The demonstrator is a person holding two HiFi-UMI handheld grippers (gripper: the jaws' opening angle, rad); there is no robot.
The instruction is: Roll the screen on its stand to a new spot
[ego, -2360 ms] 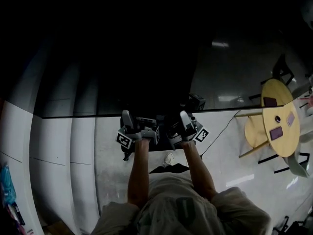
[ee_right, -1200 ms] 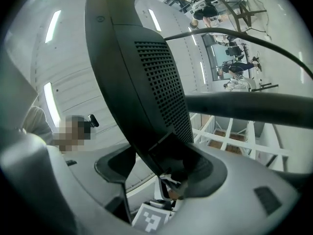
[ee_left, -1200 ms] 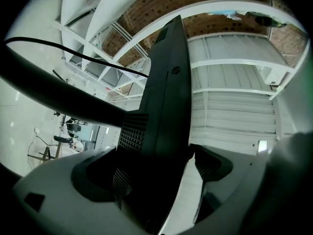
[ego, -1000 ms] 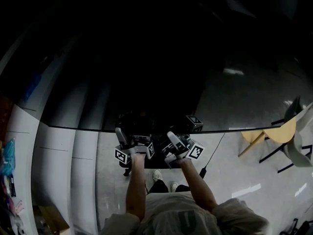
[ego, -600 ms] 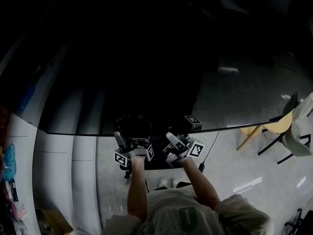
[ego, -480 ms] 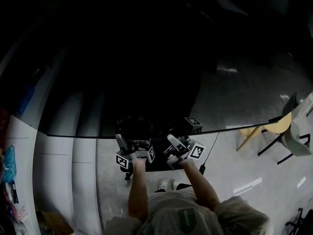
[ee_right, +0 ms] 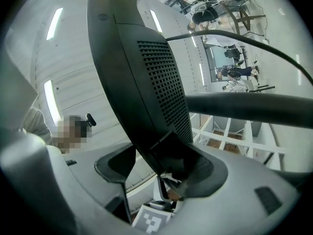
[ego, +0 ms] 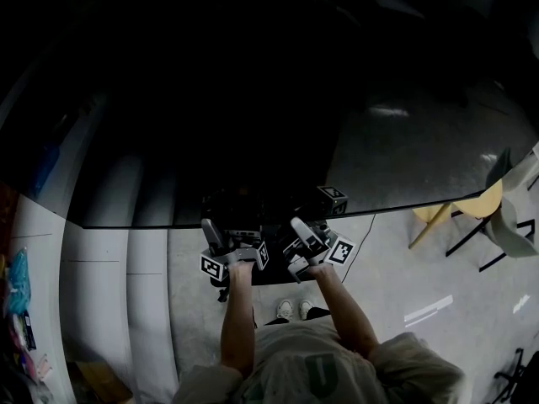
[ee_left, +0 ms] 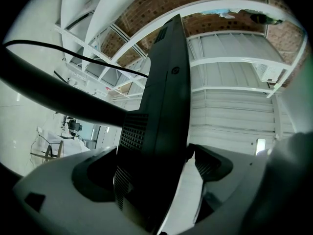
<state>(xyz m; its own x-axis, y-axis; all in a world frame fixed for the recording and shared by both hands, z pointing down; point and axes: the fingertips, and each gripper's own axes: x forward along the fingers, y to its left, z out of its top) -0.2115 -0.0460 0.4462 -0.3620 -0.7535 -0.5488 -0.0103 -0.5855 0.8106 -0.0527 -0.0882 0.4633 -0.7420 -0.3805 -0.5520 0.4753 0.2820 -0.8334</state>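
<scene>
Beside the white wall [ego: 101,284], the left tool [ego: 226,234] and right tool [ego: 310,236] each clench the lower edge of the big dark screen [ego: 253,133], which stands on the floor [ego: 404,268] straight ahead of the person [ego: 312,369]. A low, uneven push could twist or tip it, slip the narrow grips, or drag the cable [ego: 364,236] trailing at right taut.

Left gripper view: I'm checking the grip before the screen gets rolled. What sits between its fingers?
The screen: its dark edge fills the gap between the left gripper's fingers, as the left gripper view shows.
</scene>
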